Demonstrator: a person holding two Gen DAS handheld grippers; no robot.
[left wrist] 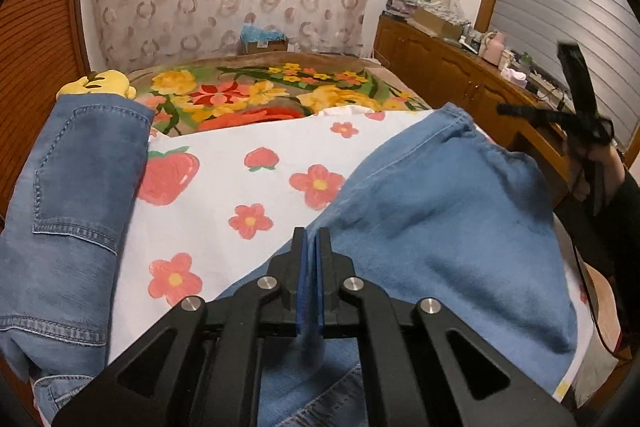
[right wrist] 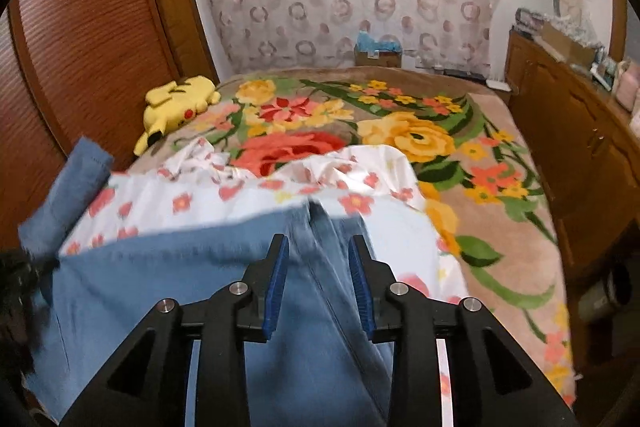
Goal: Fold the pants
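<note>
Blue denim pants (left wrist: 440,207) lie across a white sheet printed with flowers and strawberries (left wrist: 248,179). A part with a back pocket (left wrist: 72,187) hangs at the left. My left gripper (left wrist: 312,243) is shut, and a fold of the denim rises into its pinched jaws. In the right wrist view the pants (right wrist: 160,287) spread below my right gripper (right wrist: 318,247). Its blue pads (right wrist: 280,267) stand apart, with a ridge of denim between them that they do not press. A hand in a dark sleeve (left wrist: 612,171) carries that tool at the right.
A floral blanket (right wrist: 400,131) covers the bed beyond the sheet. A yellow plush toy (right wrist: 176,103) lies at its left edge by a wooden wardrobe (right wrist: 80,27). A wooden cabinet (right wrist: 560,131) with clutter on top runs along the right. A cardboard box (right wrist: 376,55) sits beyond the bed's far end.
</note>
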